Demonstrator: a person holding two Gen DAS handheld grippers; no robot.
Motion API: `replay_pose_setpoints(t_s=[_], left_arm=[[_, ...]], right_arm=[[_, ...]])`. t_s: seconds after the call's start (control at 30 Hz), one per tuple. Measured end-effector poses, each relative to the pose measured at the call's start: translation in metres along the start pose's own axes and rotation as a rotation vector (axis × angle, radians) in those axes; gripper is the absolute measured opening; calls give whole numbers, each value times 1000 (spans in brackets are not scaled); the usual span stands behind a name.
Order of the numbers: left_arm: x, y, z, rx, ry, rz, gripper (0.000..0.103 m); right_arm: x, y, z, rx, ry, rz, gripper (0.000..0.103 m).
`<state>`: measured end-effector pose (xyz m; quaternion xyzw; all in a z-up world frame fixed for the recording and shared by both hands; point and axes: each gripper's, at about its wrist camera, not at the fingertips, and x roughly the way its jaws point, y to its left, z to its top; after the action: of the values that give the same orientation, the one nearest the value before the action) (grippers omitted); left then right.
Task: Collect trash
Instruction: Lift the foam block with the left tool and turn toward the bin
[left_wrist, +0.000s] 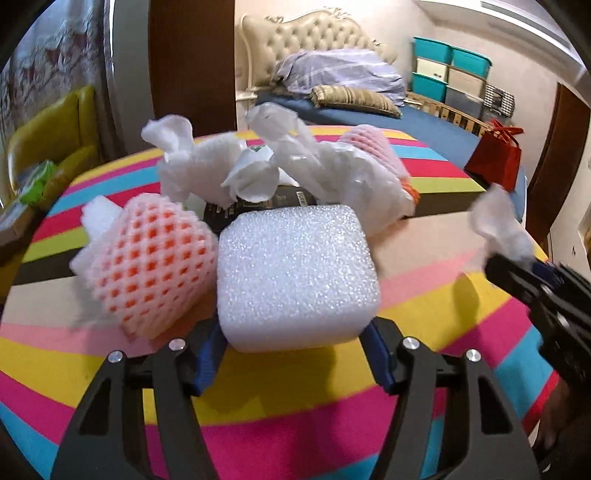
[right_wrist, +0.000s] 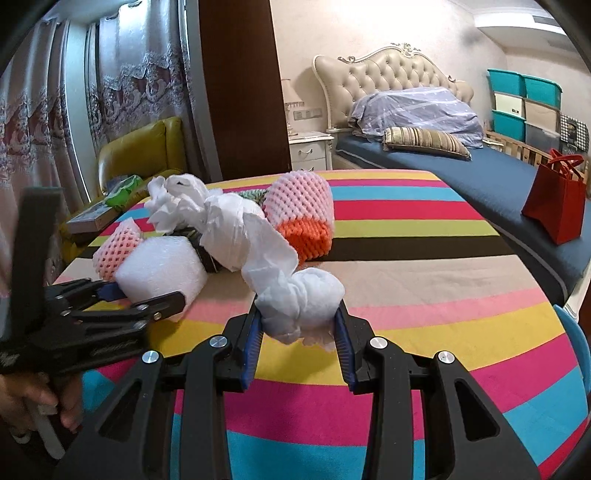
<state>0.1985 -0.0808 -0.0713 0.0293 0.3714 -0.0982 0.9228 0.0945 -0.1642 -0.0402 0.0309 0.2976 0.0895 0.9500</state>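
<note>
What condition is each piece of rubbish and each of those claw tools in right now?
Left gripper: closed on the white foam block.
White foam block: gripped, resting on the striped table.
Right gripper: shut on a crumpled white wrap.
Crumpled white wrap: pinched between the pads.
Pink foam net: lying loose, untouched.

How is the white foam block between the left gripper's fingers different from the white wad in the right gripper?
The foam block is boxy with rounded corners; the wad is crumpled and shapeless. The block rests on the striped tablecloth; the wad hangs above it. The block's surface is grainy, the wad's creased. Both are white and sit between gripper fingers.
</note>
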Motion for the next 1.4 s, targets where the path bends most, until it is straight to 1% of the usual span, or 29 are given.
replay_pose_setpoints(t_s=[0.1,0.23,0.4,0.67,0.9,1.07,1.4], left_arm=[[-15,0,-11,18,-19,2,63],[-25,2,-24,41,-17,17,63],[-40,21,-41,29,-16,13,63],[-68,41,-63,56,-70,10,63],[-91,64,-78,23,-99,46,63],[-95,80,-86,-15,-92,63,63],[-102,88,-90,-45,-104,74,63]], right_arm=[[2,4,0,-8,10,0,35],[4,10,-1,-23,19,7,35],[9,23,-6,-52,41,24,35],[9,39,-12,-92,55,47,35],[6,55,-18,-131,64,76,35],[3,72,-22,-178,64,102,35],[-1,91,-28,-241,69,136,35]])
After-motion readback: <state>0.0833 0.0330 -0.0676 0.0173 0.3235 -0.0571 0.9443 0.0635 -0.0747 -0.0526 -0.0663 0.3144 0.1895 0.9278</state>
